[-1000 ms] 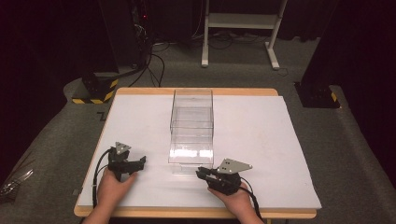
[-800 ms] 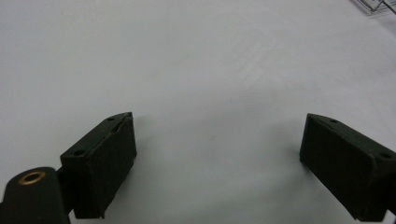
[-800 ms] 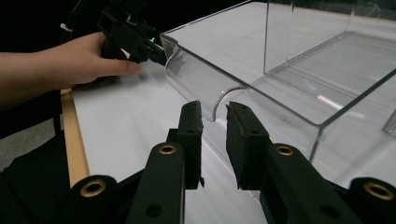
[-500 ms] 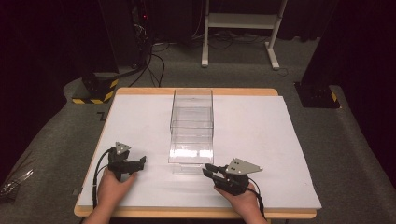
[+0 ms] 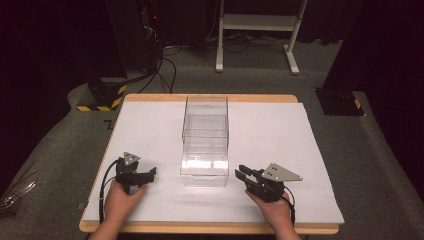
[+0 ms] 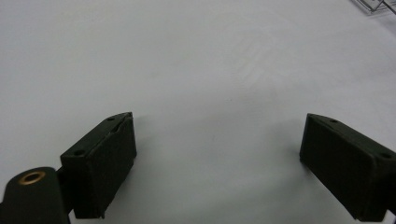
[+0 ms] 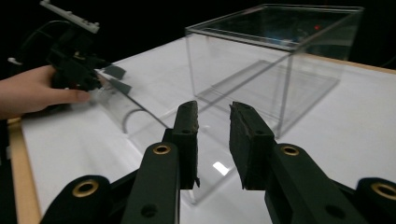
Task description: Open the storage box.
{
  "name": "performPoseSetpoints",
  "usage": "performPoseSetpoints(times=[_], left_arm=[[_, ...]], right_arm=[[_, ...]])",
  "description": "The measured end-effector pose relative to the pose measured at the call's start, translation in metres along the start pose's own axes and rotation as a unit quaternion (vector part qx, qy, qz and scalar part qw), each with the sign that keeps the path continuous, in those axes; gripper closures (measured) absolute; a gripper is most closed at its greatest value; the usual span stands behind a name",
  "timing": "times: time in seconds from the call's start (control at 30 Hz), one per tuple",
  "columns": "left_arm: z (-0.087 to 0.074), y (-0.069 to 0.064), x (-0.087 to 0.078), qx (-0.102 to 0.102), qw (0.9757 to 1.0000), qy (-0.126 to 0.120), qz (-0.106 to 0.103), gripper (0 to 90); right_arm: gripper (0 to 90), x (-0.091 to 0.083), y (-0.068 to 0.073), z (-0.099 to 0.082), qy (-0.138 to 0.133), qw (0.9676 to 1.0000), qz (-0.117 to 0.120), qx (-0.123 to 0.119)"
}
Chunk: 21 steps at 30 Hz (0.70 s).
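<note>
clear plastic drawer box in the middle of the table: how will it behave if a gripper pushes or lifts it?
The clear drawer box looks thin-walled and empty, so probably light; a push would likely slide it across the smooth white table cover. Its glossy flat walls may be slippery for the pads. The drawer at its near end looks partly out in the right gripper view, so it might slide further if tilted.

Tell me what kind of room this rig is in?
Probably a lab or recording studio, not a home: a white-covered table on grey carpet, dark surrounds, cables and equipment with hazard-striped bases behind, and a clear acrylic box staged at the centre.
</note>
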State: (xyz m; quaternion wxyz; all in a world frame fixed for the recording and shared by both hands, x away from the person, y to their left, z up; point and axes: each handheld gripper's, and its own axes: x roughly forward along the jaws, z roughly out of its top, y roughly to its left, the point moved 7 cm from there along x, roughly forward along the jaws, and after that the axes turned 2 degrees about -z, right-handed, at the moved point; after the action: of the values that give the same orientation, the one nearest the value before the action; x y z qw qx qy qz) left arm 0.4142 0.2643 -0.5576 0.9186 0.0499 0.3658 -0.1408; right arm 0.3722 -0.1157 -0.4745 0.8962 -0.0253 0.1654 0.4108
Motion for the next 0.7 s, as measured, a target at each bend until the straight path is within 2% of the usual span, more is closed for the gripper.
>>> performPoseSetpoints(times=[0.2, 0.4, 0.57, 0.7], left_arm=[[0.0, 0.0, 0.0, 0.0, 1.0, 0.0, 0.0, 11.2], [0.0, 0.0, 0.0, 0.0, 1.0, 0.0, 0.0, 11.2], [0.0, 0.0, 0.0, 0.0, 1.0, 0.0, 0.0, 11.2], [0.0, 0.0, 0.0, 0.0, 1.0, 0.0, 0.0, 11.2]], right_arm=[[70.3, -0.005, -0.025, -0.007, 0.005, 0.9992, -0.04, 0.005], [67.6, -0.008, -0.046, -0.015, 0.019, 0.9966, -0.08, 0.007], [66.0, -0.011, -0.062, -0.025, 0.043, 0.9921, -0.118, -0.003], [64.3, -0.013, -0.074, -0.034, 0.063, 0.9881, -0.14, -0.004]])
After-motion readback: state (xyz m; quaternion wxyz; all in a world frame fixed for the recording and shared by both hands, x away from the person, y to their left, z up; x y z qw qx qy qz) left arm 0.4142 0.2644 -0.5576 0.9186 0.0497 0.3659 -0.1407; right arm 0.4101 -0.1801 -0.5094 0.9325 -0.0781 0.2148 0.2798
